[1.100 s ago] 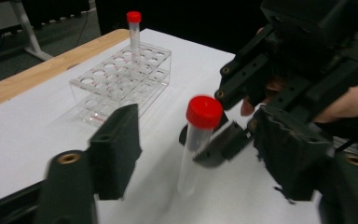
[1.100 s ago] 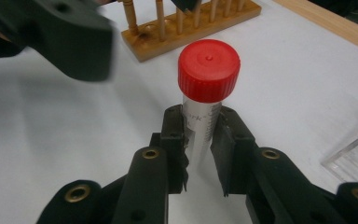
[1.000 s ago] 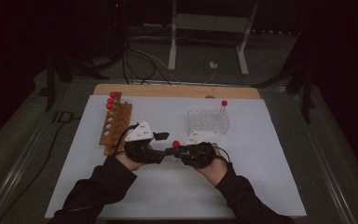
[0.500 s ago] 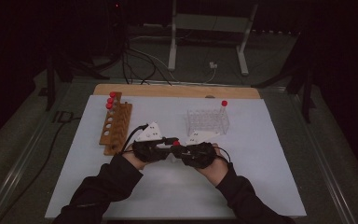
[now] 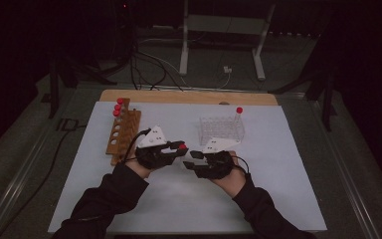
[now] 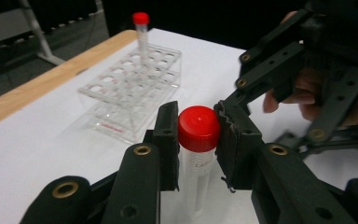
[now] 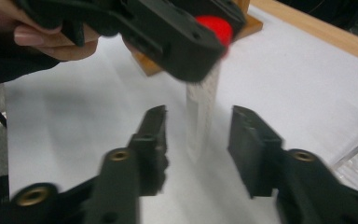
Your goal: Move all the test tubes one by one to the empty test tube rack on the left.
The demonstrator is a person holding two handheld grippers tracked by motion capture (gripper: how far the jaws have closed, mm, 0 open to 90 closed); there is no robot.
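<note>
Left gripper [image 6: 196, 140]: fingers [image 6: 168, 140] pinch the red screw cap of a clear test tube [image 6: 196, 163], one pad on each side of the cap. Tube hangs upright below the cap, above the white surface [image 6: 42, 154]; whether its tip touches the sheet cannot be told.

High view: left gripper [image 5: 181, 148] and right gripper [image 5: 191, 158] meet nose to nose near the middle of the white surface [image 5: 288, 189], with the tube's red cap [image 5: 182, 146] showing at the left fingertips. Forearms in dark sleeves come in from the bottom edge.

Right gripper [image 7: 198, 135]: fingers [image 7: 249, 140] spread, having just been opening. The test tube [image 7: 203, 107] stands between them, a gap on either side, pads not pressing on it. The left gripper's black body crosses above in the right gripper view, with the red cap partly hidden behind it.

Clear plastic rack [image 5: 221, 130]: right of centre, beyond the right gripper; one red-capped tube [image 5: 238, 118] stands upright at its far right corner. In the left gripper view, the same rack [image 6: 130, 88] is behind the held tube, its other holes seemingly empty.

Wooden rack [image 5: 123, 130]: left side of the surface, just beyond the left hand; red-capped tubes [image 5: 117, 106] stand at its far end, holes nearer the person open.

Wooden board edge [image 5: 189, 96] runs along the far side of the white sheet.
</note>
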